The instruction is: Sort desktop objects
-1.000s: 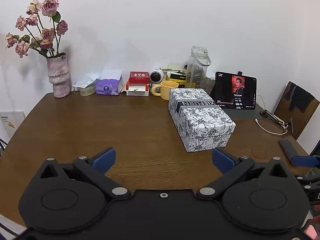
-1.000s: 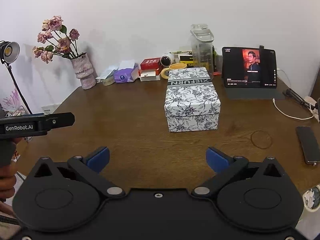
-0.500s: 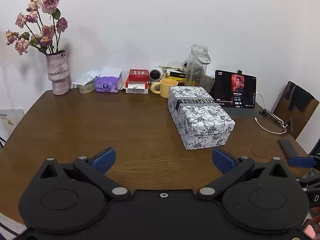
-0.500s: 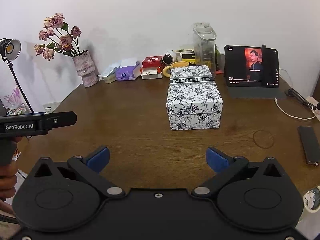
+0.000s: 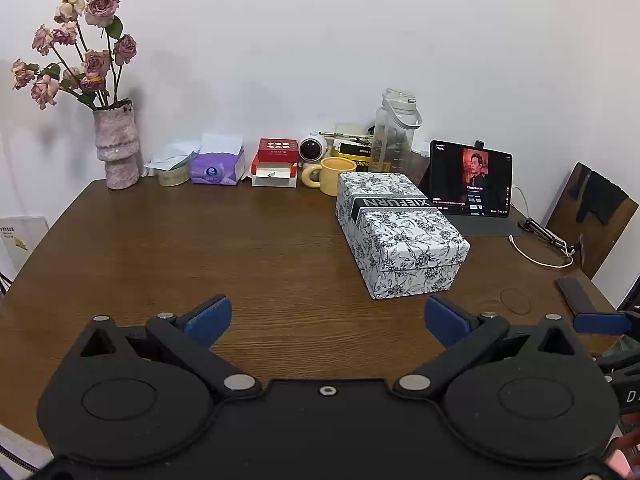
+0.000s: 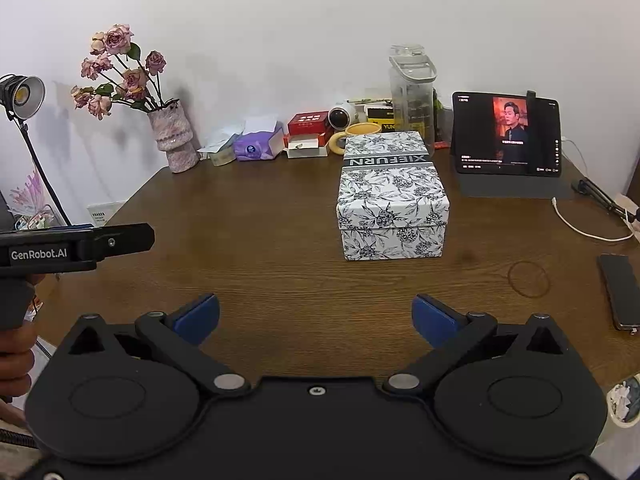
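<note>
My left hand-held gripper (image 5: 327, 316) and right hand-held gripper (image 6: 316, 314) gape wide, empty; the floral box (image 6: 392, 204) sits ahead on the tabletop (image 6: 260, 220).

Brown wooden table (image 5: 240, 248) carries floral box (image 5: 400, 236), vase (image 5: 117, 148), tissue pack (image 5: 218, 166), yellow mug (image 5: 330, 174), tablet (image 5: 470, 178), phone (image 6: 620, 290).

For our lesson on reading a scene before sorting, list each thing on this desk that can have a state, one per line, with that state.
Floral gift box: lid on, closed.
Tablet: propped upright, screen on, playing video.
Phone: flat, screen dark.
Yellow mug: upright.
Clear jug: upright, lid on.
Tissue pack: open, tissue sticking out.
Vase: upright, holding wilted roses.
Left gripper: open, empty.
Right gripper: open, empty.
</note>
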